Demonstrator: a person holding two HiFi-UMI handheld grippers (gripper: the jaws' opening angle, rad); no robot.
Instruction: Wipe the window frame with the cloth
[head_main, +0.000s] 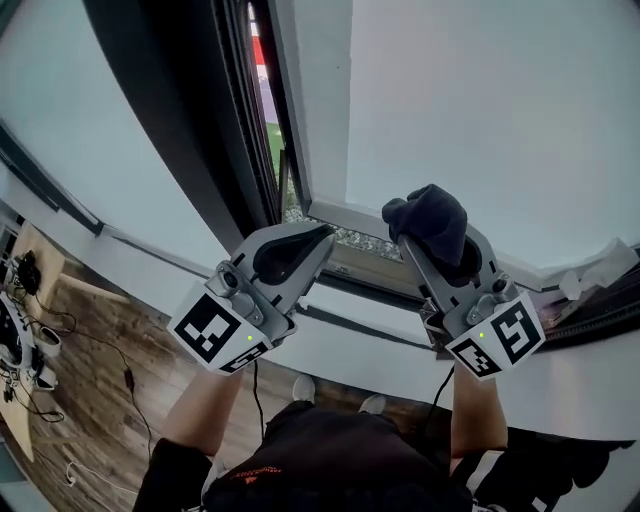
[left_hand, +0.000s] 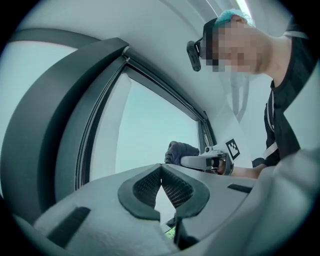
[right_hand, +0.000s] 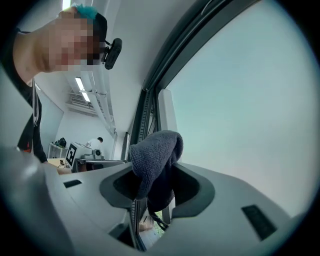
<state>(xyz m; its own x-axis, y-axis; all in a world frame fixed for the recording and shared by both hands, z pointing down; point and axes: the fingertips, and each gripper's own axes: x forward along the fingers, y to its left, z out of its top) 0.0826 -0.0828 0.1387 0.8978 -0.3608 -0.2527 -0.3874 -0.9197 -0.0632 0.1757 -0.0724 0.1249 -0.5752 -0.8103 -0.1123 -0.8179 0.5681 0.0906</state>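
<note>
A dark grey cloth (head_main: 430, 220) is bunched at the tip of my right gripper (head_main: 412, 236), which is shut on it; in the right gripper view the cloth (right_hand: 152, 165) hangs between the jaws. It sits near the pale lower window frame (head_main: 345, 218). My left gripper (head_main: 326, 236) is to its left, shut with nothing in it, its tip close to the frame's bottom left corner. In the left gripper view the jaws (left_hand: 160, 181) meet at the tips, and the right gripper (left_hand: 207, 161) with the cloth (left_hand: 179, 151) shows beyond.
A dark window frame post (head_main: 210, 110) runs up on the left beside an open gap to the outside (head_main: 268, 110). A white sill (head_main: 380, 330) lies below. Wooden floor (head_main: 100, 370) with cables and a desk are at the lower left.
</note>
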